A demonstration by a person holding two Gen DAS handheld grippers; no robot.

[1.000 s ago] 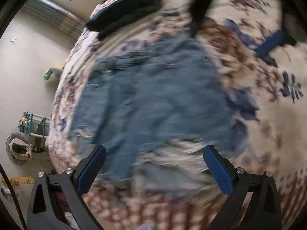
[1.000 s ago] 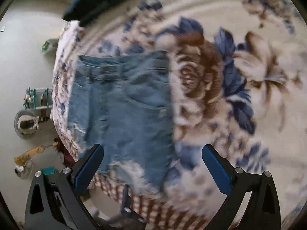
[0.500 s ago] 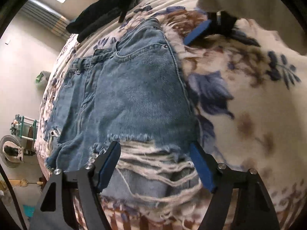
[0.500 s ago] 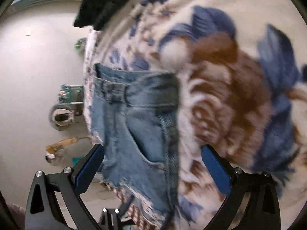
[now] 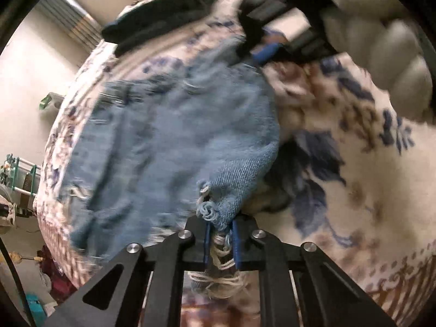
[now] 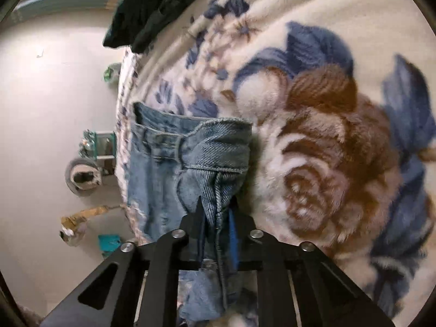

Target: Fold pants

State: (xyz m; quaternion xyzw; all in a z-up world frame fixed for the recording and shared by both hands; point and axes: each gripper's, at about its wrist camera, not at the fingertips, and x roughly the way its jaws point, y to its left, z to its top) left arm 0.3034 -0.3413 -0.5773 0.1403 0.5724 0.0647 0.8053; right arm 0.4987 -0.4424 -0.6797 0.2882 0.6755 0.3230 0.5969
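Light blue denim shorts (image 5: 169, 141) with frayed hems lie on a floral fleece blanket (image 5: 368, 177). My left gripper (image 5: 220, 234) is shut on the frayed hem at the shorts' right edge and lifts it off the blanket. My right gripper (image 6: 216, 226) is shut on the side seam near the waistband of the shorts (image 6: 196, 158), which bunches between the jaws. In the left wrist view the right gripper (image 5: 265, 51) shows at the far end of the shorts, with a gloved hand behind it.
A dark folded garment (image 5: 160, 13) lies at the far end of the bed, also in the right wrist view (image 6: 152, 8). The bed's edge runs along the left; a green rack (image 5: 19, 174) and clutter stand on the floor below.
Both grippers were open above the shorts; they have come down and shut on the right edge, left on the frayed hem, right near the waistband. The edge has lifted.
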